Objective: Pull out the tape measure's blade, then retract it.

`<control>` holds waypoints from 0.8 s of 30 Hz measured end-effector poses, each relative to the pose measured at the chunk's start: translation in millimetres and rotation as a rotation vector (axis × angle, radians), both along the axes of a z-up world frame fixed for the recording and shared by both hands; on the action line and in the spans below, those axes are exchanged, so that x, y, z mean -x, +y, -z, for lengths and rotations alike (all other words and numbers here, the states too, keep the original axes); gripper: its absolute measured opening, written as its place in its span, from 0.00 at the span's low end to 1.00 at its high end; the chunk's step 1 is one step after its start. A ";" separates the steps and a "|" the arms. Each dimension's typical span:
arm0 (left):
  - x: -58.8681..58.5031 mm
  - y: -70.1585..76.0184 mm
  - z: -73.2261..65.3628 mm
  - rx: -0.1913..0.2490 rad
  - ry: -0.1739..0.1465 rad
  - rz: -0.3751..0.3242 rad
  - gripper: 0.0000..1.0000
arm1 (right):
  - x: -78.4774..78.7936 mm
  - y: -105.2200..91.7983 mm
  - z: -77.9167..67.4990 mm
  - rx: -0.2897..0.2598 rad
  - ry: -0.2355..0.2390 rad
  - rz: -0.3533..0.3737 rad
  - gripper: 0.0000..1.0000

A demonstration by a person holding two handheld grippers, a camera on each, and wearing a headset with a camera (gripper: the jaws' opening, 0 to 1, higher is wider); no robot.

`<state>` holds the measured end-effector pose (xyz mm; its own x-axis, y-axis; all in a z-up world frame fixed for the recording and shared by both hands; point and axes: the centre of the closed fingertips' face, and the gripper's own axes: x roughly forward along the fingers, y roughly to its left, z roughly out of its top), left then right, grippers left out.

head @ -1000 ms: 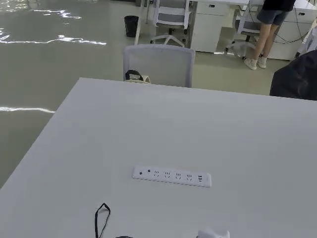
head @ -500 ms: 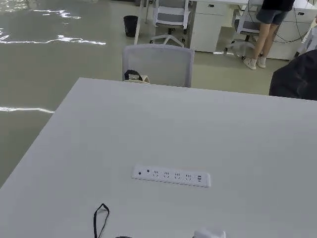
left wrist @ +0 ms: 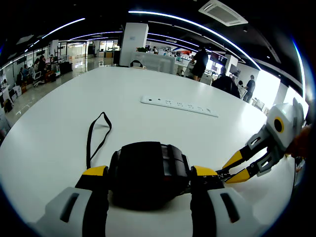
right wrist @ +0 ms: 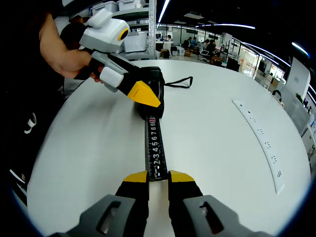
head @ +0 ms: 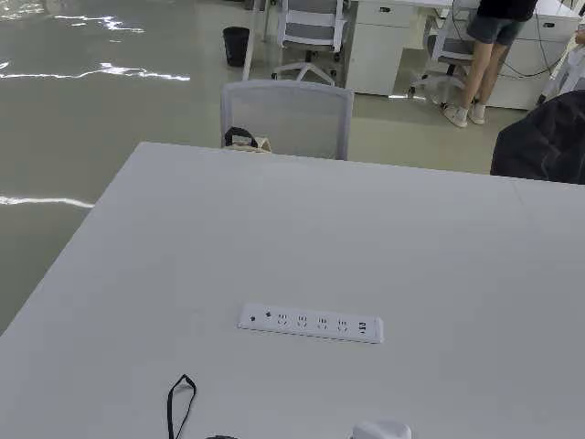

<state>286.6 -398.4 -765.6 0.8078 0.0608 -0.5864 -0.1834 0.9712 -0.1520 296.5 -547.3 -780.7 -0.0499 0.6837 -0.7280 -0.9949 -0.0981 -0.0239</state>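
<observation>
The black tape measure (left wrist: 148, 170) lies on the white table (left wrist: 148, 84), and my left gripper (left wrist: 149, 172) is shut on its case. Its black wrist strap (left wrist: 96, 136) trails off to the left and also appears as the strap (head: 180, 402) at the head view's bottom edge. A short length of black blade (right wrist: 153, 143) with white numbers runs from the case (right wrist: 154, 79) to my right gripper (right wrist: 158, 176), which is shut on the blade's end. My left gripper (right wrist: 142, 94) holds the case from the left, and my right gripper (left wrist: 236, 169) reaches in from the right. A gripper's white top (head: 381, 430) peeks in at the bottom.
A white power strip (head: 310, 324) lies mid-table, beyond the tape measure. A grey chair (head: 286, 117) stands at the table's far edge and a dark chair back (head: 541, 137) at far right. A person (head: 484, 46) stands by desks in the background.
The head camera has shifted a little; the power strip and strap stay where they were on the table. The white gripper top sits slightly lower and further left.
</observation>
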 end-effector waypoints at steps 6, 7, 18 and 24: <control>-0.4 -0.1 -3.8 -0.005 0.004 0.001 0.63 | 0.6 1.5 -2.2 -0.005 0.001 0.002 0.13; 0.1 -1.2 -6.4 -0.003 0.004 0.000 0.63 | 1.1 2.8 -3.0 -0.007 0.001 0.001 0.13; 0.1 0.5 -0.2 0.011 0.005 0.012 0.62 | 4.8 17.2 -2.1 -0.024 0.006 -0.011 0.13; 0.1 -0.2 -0.3 0.013 0.004 0.019 0.61 | 5.8 21.5 -1.8 -0.025 0.008 -0.011 0.13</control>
